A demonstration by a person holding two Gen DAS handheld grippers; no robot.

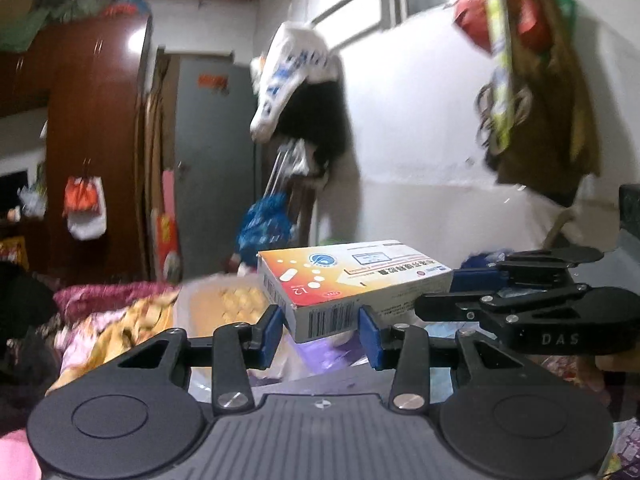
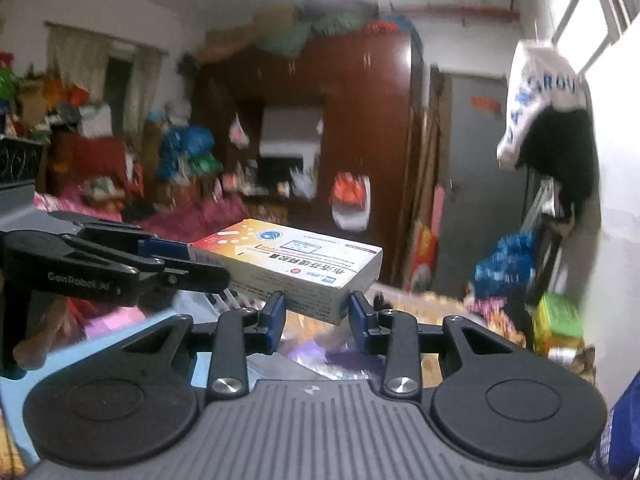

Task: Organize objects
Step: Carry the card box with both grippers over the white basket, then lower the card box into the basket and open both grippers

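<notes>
I hold the medicine box (image 1: 340,280) aloft, my left tool (image 1: 320,330) and right tool (image 2: 317,316) each clamped on one end, so I judge it not yet put away.

The left gripper (image 1: 320,326) is held level and raised, its blue pads (image 1: 271,326) closed against the near end of a medicine box (image 1: 352,280). The right gripper (image 2: 316,316) is level too, gripping the opposite end from the right, its blue pads (image 2: 360,320) pressed to it.
</notes>
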